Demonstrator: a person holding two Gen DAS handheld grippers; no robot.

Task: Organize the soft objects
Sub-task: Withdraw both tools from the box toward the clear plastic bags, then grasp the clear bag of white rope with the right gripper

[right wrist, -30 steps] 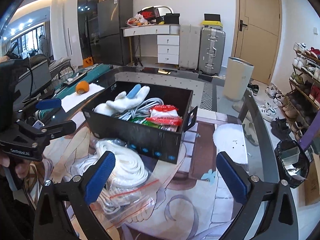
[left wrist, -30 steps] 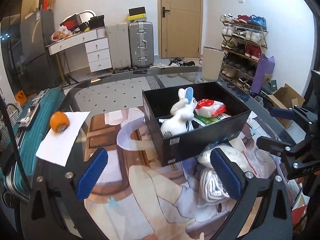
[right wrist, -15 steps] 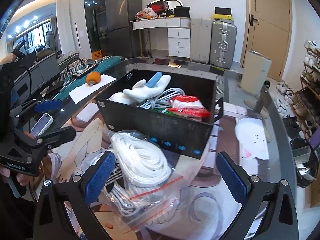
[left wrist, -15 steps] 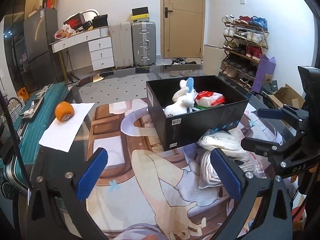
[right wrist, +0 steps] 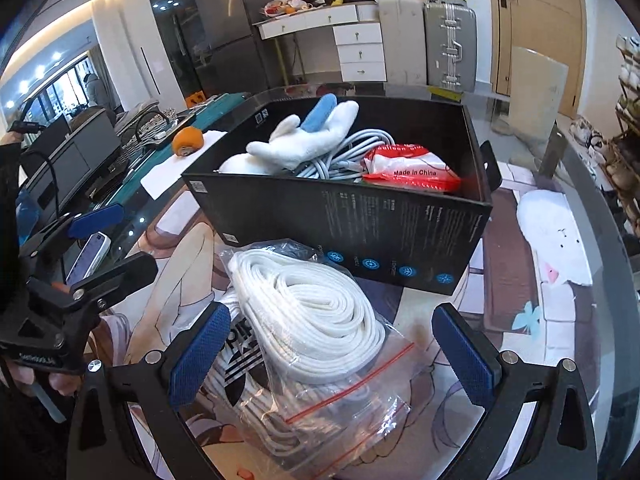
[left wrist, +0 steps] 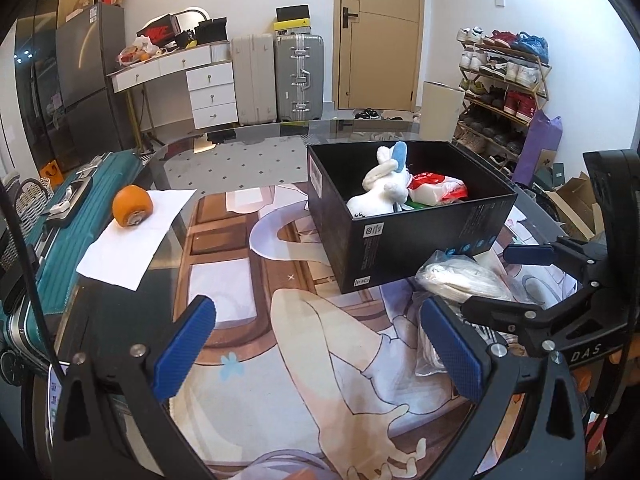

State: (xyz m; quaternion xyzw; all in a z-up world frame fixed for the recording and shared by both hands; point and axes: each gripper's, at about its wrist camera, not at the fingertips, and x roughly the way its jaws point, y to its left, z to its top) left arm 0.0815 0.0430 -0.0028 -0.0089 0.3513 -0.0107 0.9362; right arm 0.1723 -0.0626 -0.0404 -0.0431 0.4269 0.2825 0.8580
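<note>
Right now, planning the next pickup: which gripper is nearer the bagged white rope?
Right. The right gripper hangs open right over the bagged white rope; the left gripper is open off to its side, above bare mat.

left wrist cam faces box (left wrist: 420,236) from left, right cam nearer, both share box

orange (left wrist: 131,211) on a white paper sheet (left wrist: 134,238), left of centre in the left wrist view, on the glass counter (left wrist: 240,152). teal suitcase (left wrist: 60,216) at far left edge. upper centre: two upright suitcases, beige (left wrist: 253,78) and silver (left wrist: 299,76), beside a white drawer desk (left wrist: 192,84). wooden door (left wrist: 379,34) at top centre. shoe rack (left wrist: 504,76) at upper right. phone (right wrist: 89,258) at left in the right wrist view, on the counter.
</note>
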